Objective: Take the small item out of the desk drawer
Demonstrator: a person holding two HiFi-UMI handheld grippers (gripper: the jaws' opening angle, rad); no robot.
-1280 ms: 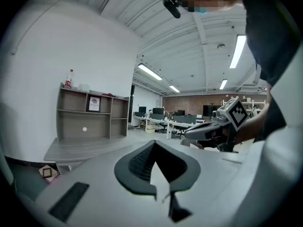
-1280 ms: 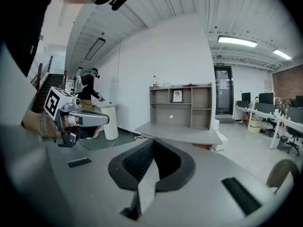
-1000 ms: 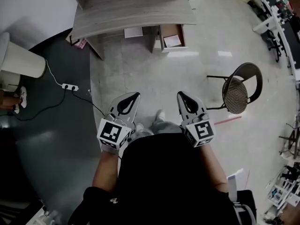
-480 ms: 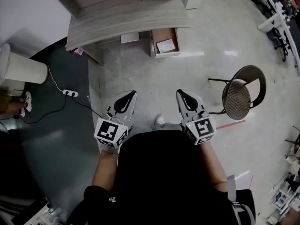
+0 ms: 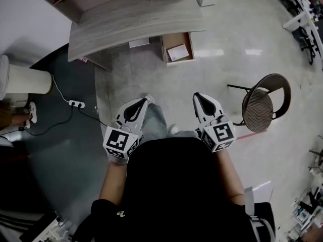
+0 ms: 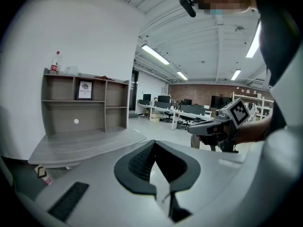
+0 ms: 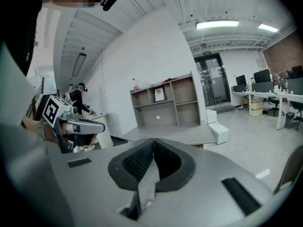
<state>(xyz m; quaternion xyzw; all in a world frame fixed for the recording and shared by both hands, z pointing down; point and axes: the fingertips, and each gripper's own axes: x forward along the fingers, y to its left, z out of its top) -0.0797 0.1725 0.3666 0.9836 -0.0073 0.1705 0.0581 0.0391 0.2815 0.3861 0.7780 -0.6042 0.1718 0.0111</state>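
Note:
The grey wooden desk [image 5: 136, 21] stands ahead at the top of the head view. Its drawer [image 5: 177, 48] is pulled out at the right end, and a small white item [image 5: 177, 52] lies inside. My left gripper [image 5: 143, 104] and right gripper [image 5: 199, 98] are held side by side at waist height, well short of the desk. Both are shut with nothing between their jaws. In the left gripper view the jaws [image 6: 154, 144] meet and the desk [image 6: 80, 148] lies beyond. The right gripper view shows its shut jaws [image 7: 154, 142] pointing at the desk [image 7: 182, 135].
A shelf unit [image 6: 85, 105] sits on the desk's back. A round-backed chair [image 5: 263, 103] stands to the right. On the dark mat at left are a power strip [image 5: 76, 104] with its cable and a white cylinder [image 5: 25, 79]. White boxes [image 7: 218, 129] stand beside the desk.
The person has stepped forward, a leg now swinging out between the grippers. The desk and drawer have shifted slightly in view. Both grippers stay shut and level.

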